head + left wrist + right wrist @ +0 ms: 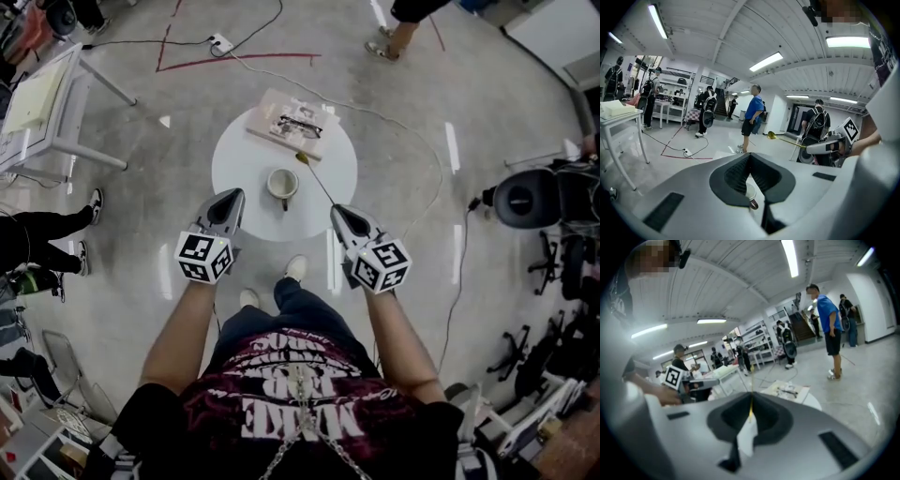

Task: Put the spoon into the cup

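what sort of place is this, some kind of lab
Probably a robotics lab or workshop hall: a bare floor with red tape lines and a power strip, plus people wearing backpack rigs.

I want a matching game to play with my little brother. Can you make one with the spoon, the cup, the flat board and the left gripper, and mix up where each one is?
Things:
1. spoon
2. cup
3. flat board
4. left gripper

Places or states:
A. stands in the middle of the round table
B. pinched in the right gripper, its bowl in the air above the table
C. lies at the table's far edge
D. jaws together, holding nothing

Right pairs: 1-B, 2-A, 3-C, 4-D
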`<move>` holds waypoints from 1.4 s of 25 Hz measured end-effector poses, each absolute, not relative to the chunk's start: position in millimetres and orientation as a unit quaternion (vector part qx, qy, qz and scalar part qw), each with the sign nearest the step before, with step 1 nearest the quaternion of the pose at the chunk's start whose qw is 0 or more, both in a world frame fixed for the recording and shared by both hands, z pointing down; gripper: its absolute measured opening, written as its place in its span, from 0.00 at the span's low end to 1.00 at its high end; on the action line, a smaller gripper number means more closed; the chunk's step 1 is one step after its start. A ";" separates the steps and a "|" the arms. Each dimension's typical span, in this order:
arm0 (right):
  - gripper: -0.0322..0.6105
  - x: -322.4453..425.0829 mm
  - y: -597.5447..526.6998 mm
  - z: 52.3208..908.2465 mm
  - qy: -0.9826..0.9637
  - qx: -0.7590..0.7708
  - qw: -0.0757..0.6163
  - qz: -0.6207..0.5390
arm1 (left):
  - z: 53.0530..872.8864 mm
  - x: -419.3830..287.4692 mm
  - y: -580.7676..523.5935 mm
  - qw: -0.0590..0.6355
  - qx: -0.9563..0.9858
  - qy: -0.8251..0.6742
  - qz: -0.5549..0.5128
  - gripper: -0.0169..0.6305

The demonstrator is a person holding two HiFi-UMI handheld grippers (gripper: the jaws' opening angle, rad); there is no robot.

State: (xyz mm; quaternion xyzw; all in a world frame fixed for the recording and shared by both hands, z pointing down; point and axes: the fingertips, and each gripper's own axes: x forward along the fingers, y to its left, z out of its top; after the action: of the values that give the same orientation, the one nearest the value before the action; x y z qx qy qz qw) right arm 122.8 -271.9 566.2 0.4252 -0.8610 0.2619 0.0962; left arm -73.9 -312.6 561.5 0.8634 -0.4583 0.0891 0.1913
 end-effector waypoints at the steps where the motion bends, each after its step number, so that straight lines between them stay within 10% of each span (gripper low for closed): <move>1: 0.11 123.9 -273.8 570.8 -0.861 0.422 0.100 0.265 | 565.5 -73.4 -314.5 0.195 0.861 -0.461 0.090 0.07; 35: 0.11 103.5 -272.5 690.8 -0.832 0.379 0.203 0.350 | 661.8 -87.5 -323.8 0.262 0.826 -0.474 0.153 0.07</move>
State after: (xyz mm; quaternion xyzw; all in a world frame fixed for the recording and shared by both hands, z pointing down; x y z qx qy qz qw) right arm 103.5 -272.5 690.8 0.3789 -0.8322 0.3500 0.2034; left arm -87.5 -323.8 661.8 0.8264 -0.4743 0.1529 0.2624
